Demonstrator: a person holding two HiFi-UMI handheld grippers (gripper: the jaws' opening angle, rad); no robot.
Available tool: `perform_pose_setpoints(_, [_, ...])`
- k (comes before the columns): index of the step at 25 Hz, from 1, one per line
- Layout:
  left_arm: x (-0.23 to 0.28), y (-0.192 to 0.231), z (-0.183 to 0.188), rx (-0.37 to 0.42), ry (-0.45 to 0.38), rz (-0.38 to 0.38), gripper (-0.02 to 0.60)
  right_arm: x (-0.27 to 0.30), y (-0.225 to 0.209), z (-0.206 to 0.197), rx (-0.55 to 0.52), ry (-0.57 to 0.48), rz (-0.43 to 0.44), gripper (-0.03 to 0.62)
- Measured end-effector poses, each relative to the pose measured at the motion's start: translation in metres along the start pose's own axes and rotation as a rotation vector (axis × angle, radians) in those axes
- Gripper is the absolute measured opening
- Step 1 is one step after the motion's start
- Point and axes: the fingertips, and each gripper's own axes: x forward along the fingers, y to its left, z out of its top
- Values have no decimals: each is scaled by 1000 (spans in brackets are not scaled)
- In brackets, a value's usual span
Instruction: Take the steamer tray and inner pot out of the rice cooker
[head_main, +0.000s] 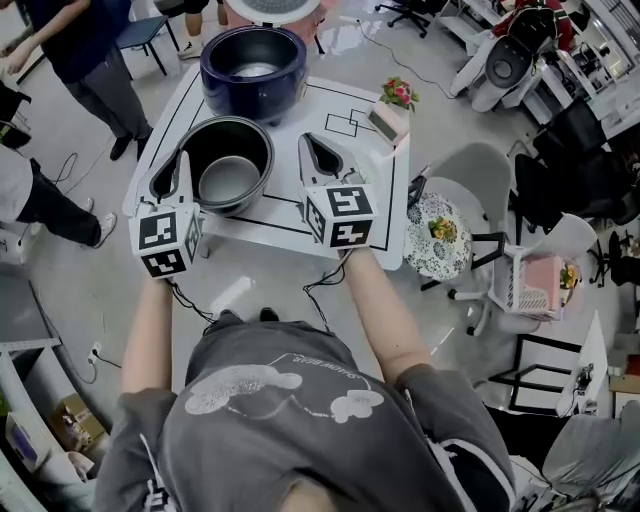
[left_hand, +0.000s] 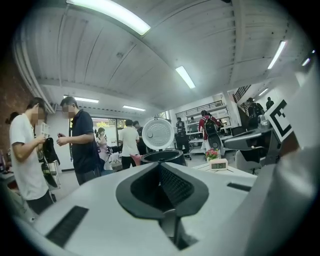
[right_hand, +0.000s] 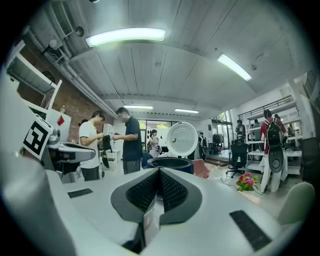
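Note:
The dark blue rice cooker stands at the table's far side with its lid up. The dark inner pot sits on the white table in front of it, between my two grippers. A grey round surface shows inside the pot; I cannot tell whether it is the steamer tray or the pot's bottom. My left gripper is shut beside the pot's left rim with nothing in it. My right gripper is shut and empty, a little right of the pot. Both gripper views look level at the cooker.
A pot of pink flowers and a small clock stand at the table's right edge. White chairs stand to the right of the table. People stand left of it. Cables trail on the floor near my feet.

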Motion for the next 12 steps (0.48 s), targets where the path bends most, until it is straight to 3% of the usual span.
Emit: perform_pose_setpoints(12, [-8, -17, -44, -73, 119, -42, 8, -6, 2, -24, 55, 28, 13, 26])
